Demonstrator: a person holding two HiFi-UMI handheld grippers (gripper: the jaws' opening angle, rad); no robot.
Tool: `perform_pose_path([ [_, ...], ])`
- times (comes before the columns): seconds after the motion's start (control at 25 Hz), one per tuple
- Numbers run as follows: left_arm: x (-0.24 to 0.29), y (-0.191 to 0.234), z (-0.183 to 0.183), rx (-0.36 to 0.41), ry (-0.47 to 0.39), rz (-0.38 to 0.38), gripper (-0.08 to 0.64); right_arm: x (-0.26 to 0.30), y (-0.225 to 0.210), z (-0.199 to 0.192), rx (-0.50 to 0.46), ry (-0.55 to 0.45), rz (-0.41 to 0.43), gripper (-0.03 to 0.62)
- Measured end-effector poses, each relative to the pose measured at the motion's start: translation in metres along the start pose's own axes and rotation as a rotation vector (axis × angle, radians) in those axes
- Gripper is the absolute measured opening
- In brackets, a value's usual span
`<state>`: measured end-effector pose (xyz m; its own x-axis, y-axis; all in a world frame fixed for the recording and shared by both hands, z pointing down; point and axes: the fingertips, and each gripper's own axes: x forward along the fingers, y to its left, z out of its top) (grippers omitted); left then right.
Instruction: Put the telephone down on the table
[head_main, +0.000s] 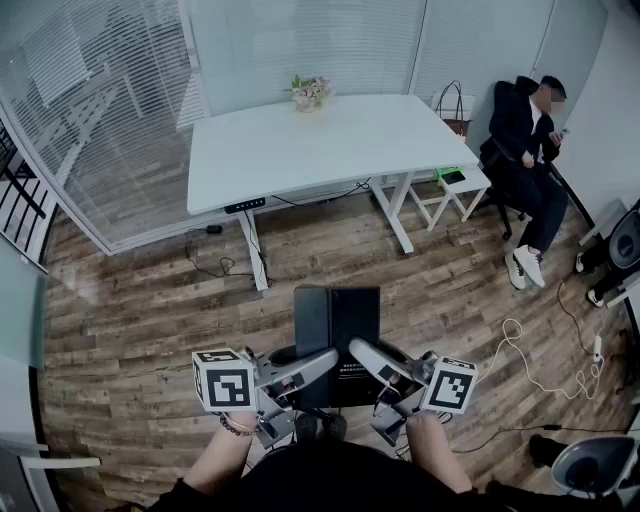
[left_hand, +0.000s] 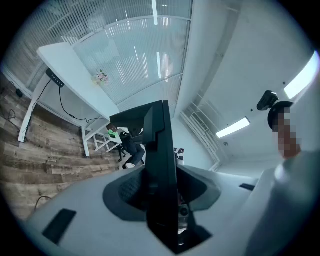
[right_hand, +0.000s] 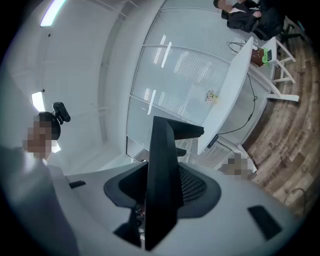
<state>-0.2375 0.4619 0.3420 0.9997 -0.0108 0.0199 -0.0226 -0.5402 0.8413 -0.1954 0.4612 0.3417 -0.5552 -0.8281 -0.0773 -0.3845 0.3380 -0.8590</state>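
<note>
Telephone (head_main: 337, 318), clamped by left gripper (head_main: 324, 361) and right gripper (head_main: 360, 351), over floor (head_main: 150, 300)

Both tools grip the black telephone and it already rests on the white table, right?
No: the head view shows the black telephone held over the wooden floor, short of the white table. The left tool and right tool do grip it.

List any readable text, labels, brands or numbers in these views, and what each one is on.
No text can be read in any view.
Black flat telephone: nothing legible on it.
White marker cubes: square black patterns only, no letters or digits.
Small dark control panel at the edge of the white table: too small to read.
Green flat item beside that table: too small to read.
</note>
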Motion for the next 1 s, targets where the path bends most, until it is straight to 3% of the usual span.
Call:
perform_pose_path([
  [0.32, -0.003, 0.000, -0.010, 0.002, -0.011, -0.013, 0.193, -0.002, 0.008, -0.010, 0.033, 0.001, 0.026, 0.181],
  [1.0, -0.018, -0.003, -0.008, 0.013, 0.010, -0.025, 0.193, 0.003, 0.011, -0.018, -0.052, -0.013, -0.036, 0.192],
])
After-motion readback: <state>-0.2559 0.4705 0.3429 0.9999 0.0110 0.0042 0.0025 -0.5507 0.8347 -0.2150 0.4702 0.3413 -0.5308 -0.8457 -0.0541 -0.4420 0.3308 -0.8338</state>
